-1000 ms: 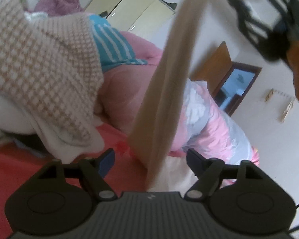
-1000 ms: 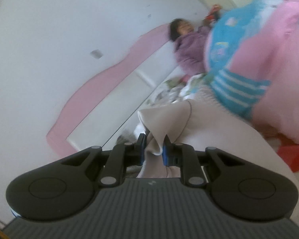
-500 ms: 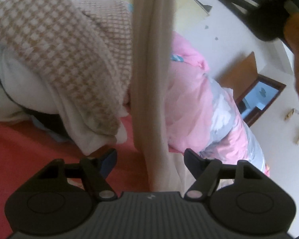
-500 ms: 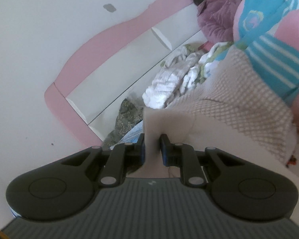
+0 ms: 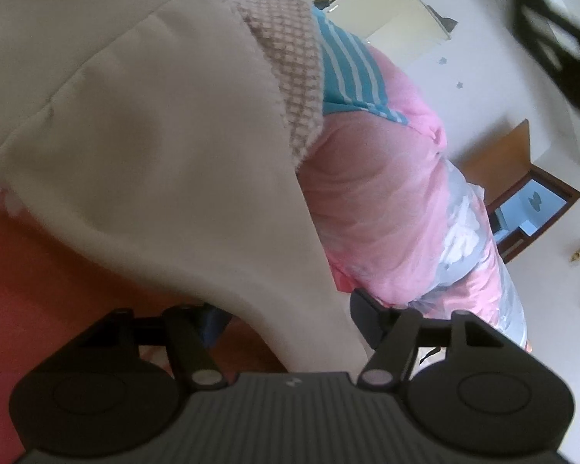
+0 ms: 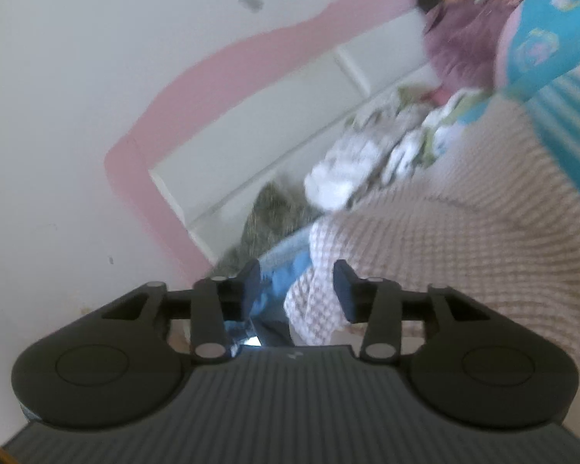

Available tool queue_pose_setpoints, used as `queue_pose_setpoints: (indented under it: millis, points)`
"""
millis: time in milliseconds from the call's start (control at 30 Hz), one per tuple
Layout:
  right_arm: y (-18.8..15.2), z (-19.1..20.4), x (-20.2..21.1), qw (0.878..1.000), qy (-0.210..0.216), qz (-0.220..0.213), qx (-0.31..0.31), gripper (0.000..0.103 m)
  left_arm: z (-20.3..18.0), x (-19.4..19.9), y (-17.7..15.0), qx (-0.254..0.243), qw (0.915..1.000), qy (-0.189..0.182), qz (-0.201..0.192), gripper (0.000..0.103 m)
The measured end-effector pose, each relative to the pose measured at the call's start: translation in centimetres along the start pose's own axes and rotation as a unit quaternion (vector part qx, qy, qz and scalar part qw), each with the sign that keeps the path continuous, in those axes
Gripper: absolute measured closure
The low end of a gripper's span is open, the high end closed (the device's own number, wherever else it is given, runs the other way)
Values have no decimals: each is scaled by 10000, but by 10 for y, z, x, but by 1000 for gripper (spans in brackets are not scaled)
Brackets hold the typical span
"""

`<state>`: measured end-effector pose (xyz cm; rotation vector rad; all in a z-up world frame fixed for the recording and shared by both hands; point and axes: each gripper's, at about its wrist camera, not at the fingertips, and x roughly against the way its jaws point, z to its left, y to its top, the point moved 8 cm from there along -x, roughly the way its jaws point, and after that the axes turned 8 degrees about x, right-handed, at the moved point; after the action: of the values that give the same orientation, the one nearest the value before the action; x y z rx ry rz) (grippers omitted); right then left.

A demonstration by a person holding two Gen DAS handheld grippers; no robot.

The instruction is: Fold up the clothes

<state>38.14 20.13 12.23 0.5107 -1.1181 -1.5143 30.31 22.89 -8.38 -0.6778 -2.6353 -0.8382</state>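
A beige garment lies draped over a heap of clothes and runs down between the fingers of my left gripper, whose jaws stand wide open around it. My right gripper is open and empty, above a brown-and-white checked garment and a blue piece of cloth. The checked garment also shows in the left wrist view, under the beige one. The right gripper appears blurred at the top right of the left wrist view.
A red bedsheet lies under the heap. A pink quilt with a teal striped part is bundled to the right. A person in purple lies by the pink-and-white headboard. More crumpled white clothes sit behind.
My right gripper has opened and let go of the beige garment, which has dropped from hanging upright onto the heap. The left gripper stays open around its lower end.
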Motion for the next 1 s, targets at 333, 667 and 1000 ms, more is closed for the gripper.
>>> queue_pose_setpoints:
  millis: [333, 667, 1000]
  points:
    - [-10, -69, 176, 9811, -1862, -523, 40, 55, -1, -4, -12, -149, 9988, 468, 64, 36]
    - [-121, -186, 125, 8983, -3177, 2280, 2004, 55, 4, -22, -16, 1, 9974, 707, 170, 36]
    - [-163, -246, 55, 8755, -1893, 3379, 2891, 43, 4, -34, -24, -198, 9942, 1033, 235, 36]
